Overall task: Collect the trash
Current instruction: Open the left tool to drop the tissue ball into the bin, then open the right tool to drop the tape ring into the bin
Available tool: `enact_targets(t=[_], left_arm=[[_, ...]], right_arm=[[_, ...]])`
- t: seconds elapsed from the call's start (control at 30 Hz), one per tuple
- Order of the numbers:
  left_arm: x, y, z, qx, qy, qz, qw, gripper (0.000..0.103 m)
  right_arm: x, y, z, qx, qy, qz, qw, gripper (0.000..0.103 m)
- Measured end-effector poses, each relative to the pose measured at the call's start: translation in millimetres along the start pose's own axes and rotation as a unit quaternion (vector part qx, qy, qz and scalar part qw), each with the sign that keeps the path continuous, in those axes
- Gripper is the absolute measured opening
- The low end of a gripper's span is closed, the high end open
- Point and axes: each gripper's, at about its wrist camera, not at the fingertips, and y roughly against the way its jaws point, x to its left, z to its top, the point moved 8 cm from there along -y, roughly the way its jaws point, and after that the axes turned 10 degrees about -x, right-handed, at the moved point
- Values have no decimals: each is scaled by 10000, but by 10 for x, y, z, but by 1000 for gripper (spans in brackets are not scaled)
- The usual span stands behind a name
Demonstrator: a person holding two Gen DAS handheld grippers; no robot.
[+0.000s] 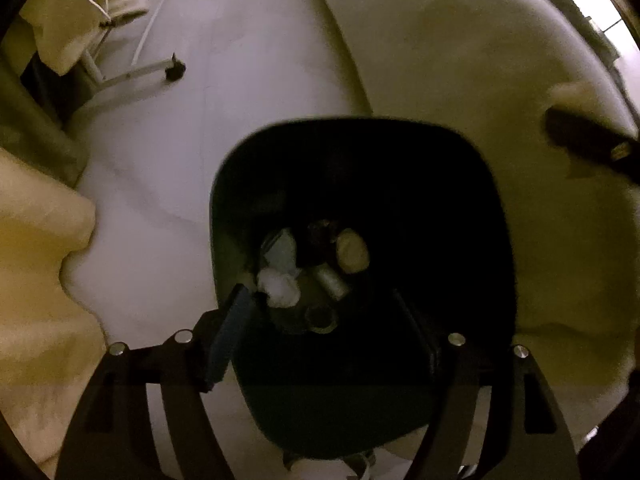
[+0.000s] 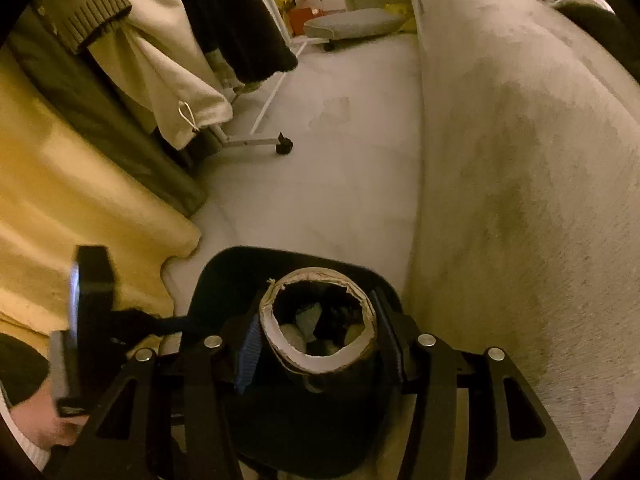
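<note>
Two grippers hang over one dark bin (image 1: 240, 216), a smooth plastic tub with a rounded-square mouth standing on pale, matte floor (image 1: 168, 120). Seen left to right from the left wrist, a soft yellow blanket (image 1: 36, 248) folds in thick waves at the edge, then the bin, then a cream fleecy cover (image 1: 460, 60) rising at the right. At the bin's bottom lie a crumpled white tissue wad (image 1: 279, 286), a bluish scrap, a short grey cylinder (image 1: 333, 283) and a rounded tan lump (image 1: 352, 251). The left gripper (image 1: 328, 320) has its fingers spread wide above this heap, nothing between them, the ribbed blue pad (image 1: 230, 332) bare. From the right wrist, the yellow blanket again sits left, hanging clothes and a white wheeled rack (image 2: 256, 136) stand behind, and the fuzzy cream cover fills the right. The right gripper (image 2: 318, 338) pinches a cardboard tube (image 2: 280, 340), its ragged round mouth facing the camera, held directly over the bin's opening.
</note>
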Motion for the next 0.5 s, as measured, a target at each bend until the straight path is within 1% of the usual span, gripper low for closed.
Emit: enact_targets(t=[0.1,0.27,0.4,0.47,0.5], left_arm=[[-2,152,85,-239,6,-63,9997,75],[-47,442,194,-591,-78,-141,9981,70],[-51,690,311,-895,-143,-116,9958,66],[-62,824,375,-1054,-171,-75,9943,60],[-75,927,431,-1197,-222,-35,9926,60]], right_arm=[[8,-24,-53,60,-1,28,10000,52],[39,-100,-159,179,-14,88,9998,52],[35,-203,-274,341,-41,55,9994,52],[16,-254,-343,429,-75,32,9990,52],[13,-289,-370,475,-97,25,9988,52]])
